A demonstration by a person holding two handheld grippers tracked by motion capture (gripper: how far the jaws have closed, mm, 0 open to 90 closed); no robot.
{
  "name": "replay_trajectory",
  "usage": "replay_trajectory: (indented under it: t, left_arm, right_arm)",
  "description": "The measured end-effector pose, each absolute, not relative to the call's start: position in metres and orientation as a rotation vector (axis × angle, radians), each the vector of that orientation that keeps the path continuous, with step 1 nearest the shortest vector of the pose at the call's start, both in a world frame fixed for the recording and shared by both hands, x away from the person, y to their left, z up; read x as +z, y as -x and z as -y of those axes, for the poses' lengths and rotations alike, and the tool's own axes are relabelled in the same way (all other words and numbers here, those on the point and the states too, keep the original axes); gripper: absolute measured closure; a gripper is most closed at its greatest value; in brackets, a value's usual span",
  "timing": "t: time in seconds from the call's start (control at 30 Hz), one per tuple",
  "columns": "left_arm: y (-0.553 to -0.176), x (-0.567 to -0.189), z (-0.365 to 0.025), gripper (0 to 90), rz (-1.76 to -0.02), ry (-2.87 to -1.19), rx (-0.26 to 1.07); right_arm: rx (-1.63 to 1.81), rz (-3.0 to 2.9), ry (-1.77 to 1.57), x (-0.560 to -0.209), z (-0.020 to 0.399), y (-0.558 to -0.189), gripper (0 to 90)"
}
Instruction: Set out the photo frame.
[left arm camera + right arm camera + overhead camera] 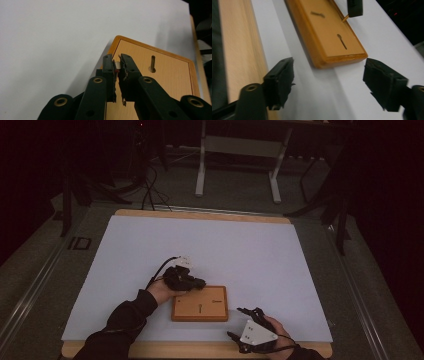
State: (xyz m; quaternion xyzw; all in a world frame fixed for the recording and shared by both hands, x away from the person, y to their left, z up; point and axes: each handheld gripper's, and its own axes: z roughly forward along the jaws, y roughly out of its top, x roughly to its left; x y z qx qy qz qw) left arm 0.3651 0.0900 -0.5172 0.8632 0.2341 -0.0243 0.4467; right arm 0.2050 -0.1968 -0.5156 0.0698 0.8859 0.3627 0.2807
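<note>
A flat wooden board with a raised rim lies near the table's front edge. It has a keyhole-shaped slot and a second short slot. My left gripper hovers over the board's far left corner, shut on a small thin peg. The peg's wooden tip pokes down toward the board's rim in the right gripper view. My right gripper sits to the right of the board near the front edge. Its jaws stand wide apart with nothing between them.
A white sheet covers the wooden tabletop, whose bare edge runs along the front. Beyond the table stand a white desk frame and dark stands with cables on the floor.
</note>
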Motion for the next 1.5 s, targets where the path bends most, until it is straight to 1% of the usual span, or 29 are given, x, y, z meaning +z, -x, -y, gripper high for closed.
replay_trajectory:
  t: [0.03,0.07,0.17,0.23,0.27,0.3,0.4,0.5,0.6,0.7,0.73,0.83,0.97,1.17,1.5]
  left_arm:
    - [-0.367,-0.517,-0.090,83.8,-0.584,-2.135,-0.075]
    - [-0.368,-0.517,-0.091,83.8,-0.581,-2.134,-0.086]
    - [-0.370,-0.517,-0.090,83.9,-0.584,-2.135,-0.097]
    - [-0.371,-0.517,-0.090,83.9,-0.585,-2.140,-0.099]
    - [-0.371,-0.517,-0.090,83.9,-0.587,-2.143,-0.103]
    - [-0.371,-0.516,-0.090,83.9,-0.589,-2.144,-0.105]
    - [-0.371,-0.516,-0.089,83.9,-0.591,-2.152,-0.106]
    - [-0.372,-0.516,-0.089,83.9,-0.593,-2.152,-0.108]
    - [-0.373,-0.516,-0.089,83.9,-0.603,-2.147,-0.114]
    - [-0.373,-0.515,-0.089,83.9,-0.603,-2.152,-0.114]
    - [-0.373,-0.515,-0.089,83.9,-0.603,-2.152,-0.113]
    - [-0.373,-0.515,-0.089,83.9,-0.604,-2.154,-0.114]
    - [-0.374,-0.515,-0.089,83.9,-0.606,-2.154,-0.122]
    - [-0.373,-0.514,-0.088,83.8,-0.597,-2.164,-0.116]
    - [-0.370,-0.511,-0.087,82.6,-0.590,-2.185,-0.079]
  right_arm:
    - [0.935,-2.357,-0.159,-0.517,0.194,-0.204,26.1]
    - [0.901,-2.344,-0.124,-0.519,0.191,-0.203,28.8]
    - [0.815,-2.259,0.004,-0.523,0.185,-0.198,32.6]
    - [0.773,-2.220,0.047,-0.527,0.180,-0.199,32.7]
    - [0.764,-2.221,0.066,-0.527,0.179,-0.200,34.0]
    - [0.730,-2.194,0.122,-0.529,0.178,-0.201,37.9]
    - [0.667,-2.159,0.176,-0.532,0.175,-0.203,43.8]
    - [0.653,-2.147,0.192,-0.535,0.173,-0.204,44.8]
    - [0.611,-2.112,0.229,-0.542,0.168,-0.202,57.5]
    - [0.584,-2.103,0.246,-0.545,0.166,-0.202,59.8]
    - [0.574,-2.099,0.243,-0.547,0.165,-0.202,58.6]
    - [0.548,-2.080,0.273,-0.549,0.163,-0.203,59.8]
    - [0.504,-2.024,0.350,-0.553,0.160,-0.201,64.1]
    - [0.409,-1.947,0.446,-0.561,0.156,-0.196,67.4]
    - [0.429,-1.972,0.463,-0.558,0.158,-0.198,67.5]
